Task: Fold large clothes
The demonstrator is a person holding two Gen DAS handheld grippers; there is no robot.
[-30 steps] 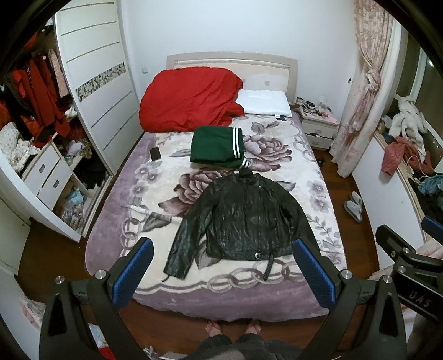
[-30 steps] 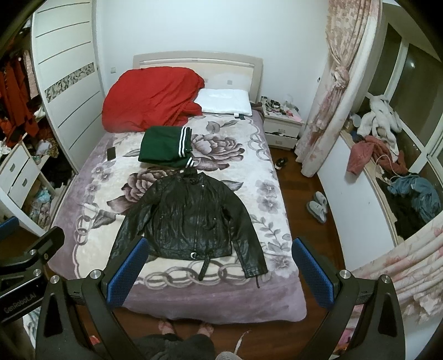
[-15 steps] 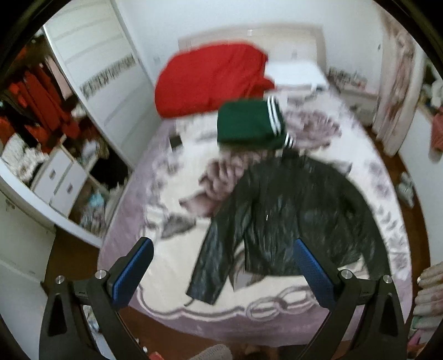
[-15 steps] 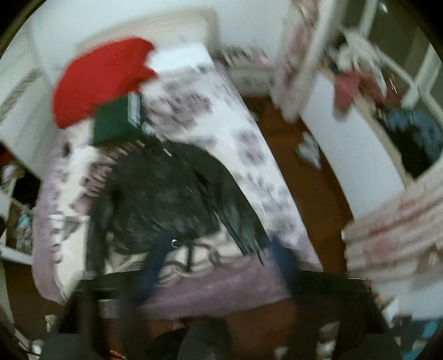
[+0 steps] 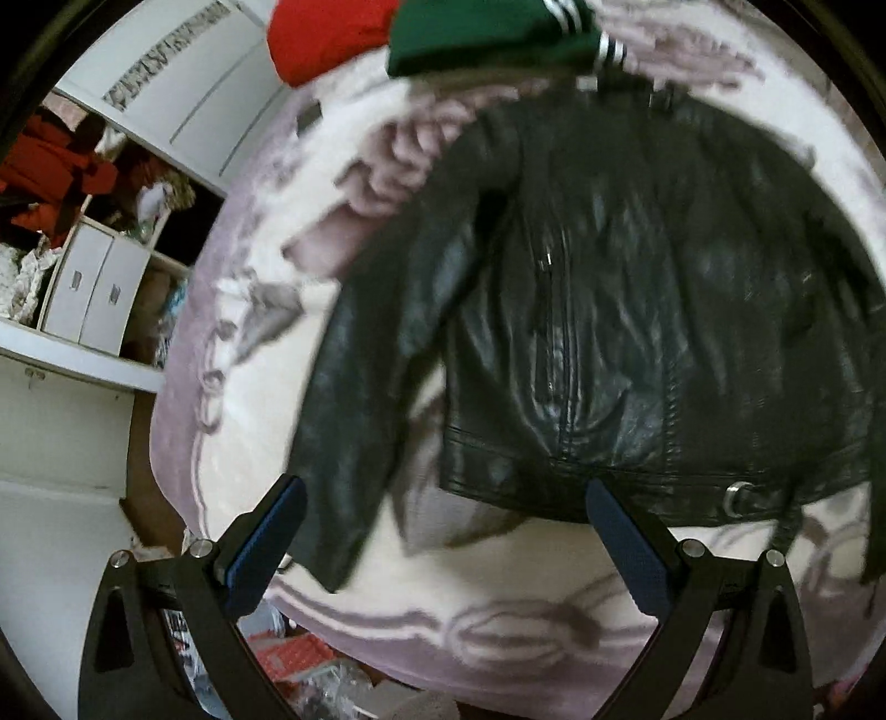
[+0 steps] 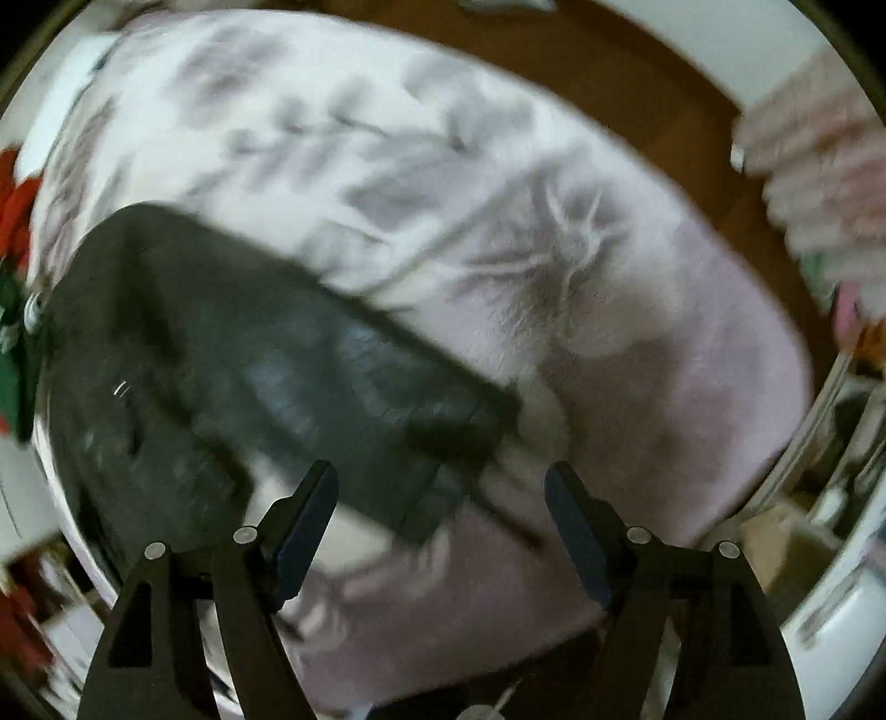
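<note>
A black leather jacket lies spread flat on the flowered bed blanket, collar away from me. My left gripper hangs open above the jacket's hem and near its left sleeve, with nothing between its fingers. In the blurred right wrist view, the jacket's right sleeve runs slantwise toward the cuff. My right gripper is just above that cuff, its jaws opening, and no fabric is pinched between them.
A folded green garment and a red quilt lie at the far end of the bed. A wardrobe with drawers stands on the left. Wooden floor and a pink curtain lie beyond the bed's right side.
Both grippers have dropped from a high view of the whole room to close above the jacket. The right one has rolled and swung toward the right sleeve's cuff.
</note>
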